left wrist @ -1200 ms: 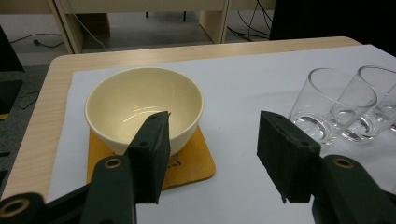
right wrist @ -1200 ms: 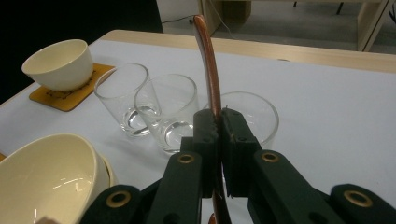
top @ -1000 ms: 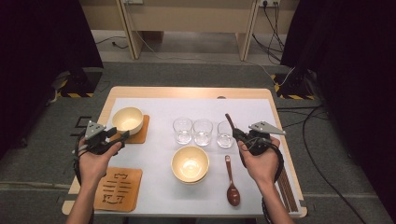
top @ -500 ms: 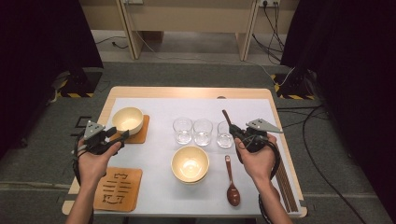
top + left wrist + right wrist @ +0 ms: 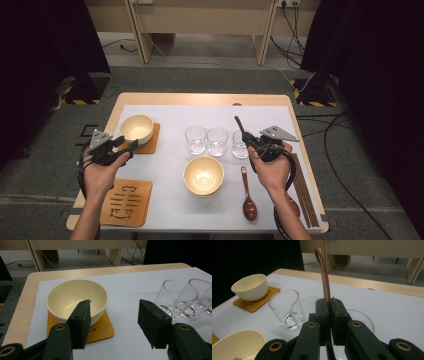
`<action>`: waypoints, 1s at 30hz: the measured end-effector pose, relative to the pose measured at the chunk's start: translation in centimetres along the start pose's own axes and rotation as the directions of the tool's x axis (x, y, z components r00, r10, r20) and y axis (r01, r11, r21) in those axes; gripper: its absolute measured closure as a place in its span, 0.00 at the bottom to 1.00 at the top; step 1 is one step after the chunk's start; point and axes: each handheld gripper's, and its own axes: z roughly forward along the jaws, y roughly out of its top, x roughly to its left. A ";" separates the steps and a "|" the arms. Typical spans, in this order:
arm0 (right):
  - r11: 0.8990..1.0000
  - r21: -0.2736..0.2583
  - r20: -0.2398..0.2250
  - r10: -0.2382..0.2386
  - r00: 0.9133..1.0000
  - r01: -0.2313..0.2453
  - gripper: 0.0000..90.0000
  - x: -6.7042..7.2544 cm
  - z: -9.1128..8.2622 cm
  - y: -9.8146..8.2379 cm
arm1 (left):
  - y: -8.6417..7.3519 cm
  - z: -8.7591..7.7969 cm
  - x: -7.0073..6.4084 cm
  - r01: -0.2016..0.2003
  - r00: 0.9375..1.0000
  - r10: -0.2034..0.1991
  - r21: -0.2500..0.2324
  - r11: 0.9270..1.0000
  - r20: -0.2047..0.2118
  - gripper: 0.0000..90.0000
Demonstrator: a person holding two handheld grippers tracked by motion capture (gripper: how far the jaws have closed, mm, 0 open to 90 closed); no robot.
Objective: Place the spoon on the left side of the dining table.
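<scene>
My left gripper hovers open just right of a cream bowl that stands on an orange coaster. In the left gripper view the jaws stand wide apart with nothing between them, and the bowl lies just beyond the left jaw. Over at the right, my right gripper is shut on a dark brown wooden spoon, whose handle sticks up and away. The right gripper view has the handle pinched between the jaws, above three glasses.
Three clear glasses stand in a row at the table's middle. A second cream bowl sits in front of them, with another brown spoon to its right. Chopsticks lie along the right edge. A bare coaster lies front left.
My right gripper has drifted slightly to the left with the spoon in it. The left gripper has stayed in place, open.
</scene>
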 end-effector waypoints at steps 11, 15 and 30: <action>0.999 -0.023 -0.007 -0.028 1.000 0.028 0.95 0.5 0.5 0.5 | 0.0 0.0 0.1 0.000 1.000 0.000 0.003 1.000 0.001 0.48; 0.999 -0.032 -0.010 -0.034 0.999 0.033 0.95 0.7 0.7 0.7 | -0.1 0.1 0.1 -0.001 1.000 0.001 0.006 1.000 0.000 0.48; 0.996 -0.061 -0.016 -0.061 0.998 0.060 0.95 1.1 1.2 1.3 | -0.1 0.1 0.0 -0.003 1.000 0.003 0.006 1.000 0.002 0.48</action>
